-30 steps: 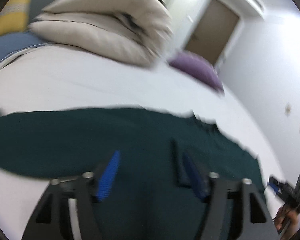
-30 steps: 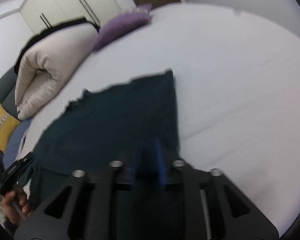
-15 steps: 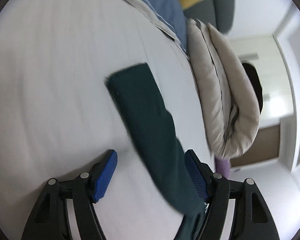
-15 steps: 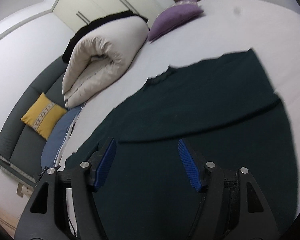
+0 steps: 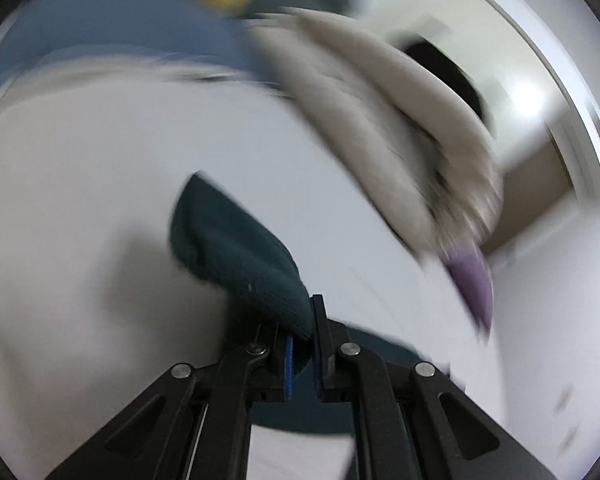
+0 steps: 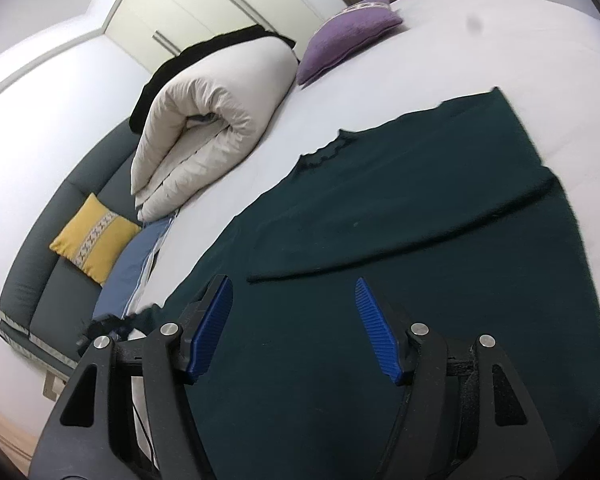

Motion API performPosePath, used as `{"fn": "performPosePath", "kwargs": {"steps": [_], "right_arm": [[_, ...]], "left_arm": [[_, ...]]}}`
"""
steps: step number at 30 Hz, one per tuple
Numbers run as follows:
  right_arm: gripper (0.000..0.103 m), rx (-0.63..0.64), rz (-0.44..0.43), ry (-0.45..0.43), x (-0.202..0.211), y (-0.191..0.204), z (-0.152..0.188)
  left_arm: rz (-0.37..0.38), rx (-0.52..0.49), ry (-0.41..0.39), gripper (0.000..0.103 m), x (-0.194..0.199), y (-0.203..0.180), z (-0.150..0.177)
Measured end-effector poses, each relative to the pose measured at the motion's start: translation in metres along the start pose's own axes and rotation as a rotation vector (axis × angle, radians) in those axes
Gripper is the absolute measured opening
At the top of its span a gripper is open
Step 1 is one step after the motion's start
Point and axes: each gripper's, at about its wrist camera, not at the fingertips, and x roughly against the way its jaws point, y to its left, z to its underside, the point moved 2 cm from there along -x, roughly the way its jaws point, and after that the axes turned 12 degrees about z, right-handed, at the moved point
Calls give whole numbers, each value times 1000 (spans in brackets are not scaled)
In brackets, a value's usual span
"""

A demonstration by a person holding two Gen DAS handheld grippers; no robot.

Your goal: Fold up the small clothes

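The dark green sweater [image 6: 400,248] lies flat on the white bed [image 6: 500,52], one sleeve already crossed over the body. Its other sleeve [image 5: 236,256] is pinched in the left gripper [image 5: 302,344], jaws clamped tight on the knit, the cuff trailing off toward eleven o'clock. The right gripper [image 6: 296,328] hovers jaws apart over the body, gripping nothing. The left is clearly nearer; I'd say that sleeve folds across next.
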Motion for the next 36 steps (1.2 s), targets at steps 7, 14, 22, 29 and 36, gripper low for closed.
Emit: {"fn": "performPosePath", "kwargs": {"steps": [7, 14, 22, 29, 36], "right_arm": [[62, -66, 19, -27, 17, -46, 2], [64, -151, 77, 16, 21, -96, 10], [64, -100, 31, 119, -31, -59, 0], [62, -38, 67, 313, -124, 7, 13], [6, 168, 219, 253, -139, 52, 15]], "left_arm": [[62, -661, 246, 9, -75, -184, 173], [-26, -980, 441, 57, -111, -211, 298], [75, -840, 363, 90, -49, -185, 243], [54, -559, 282, 84, -16, -120, 177], [44, -413, 207, 77, -3, -78, 129]]}}
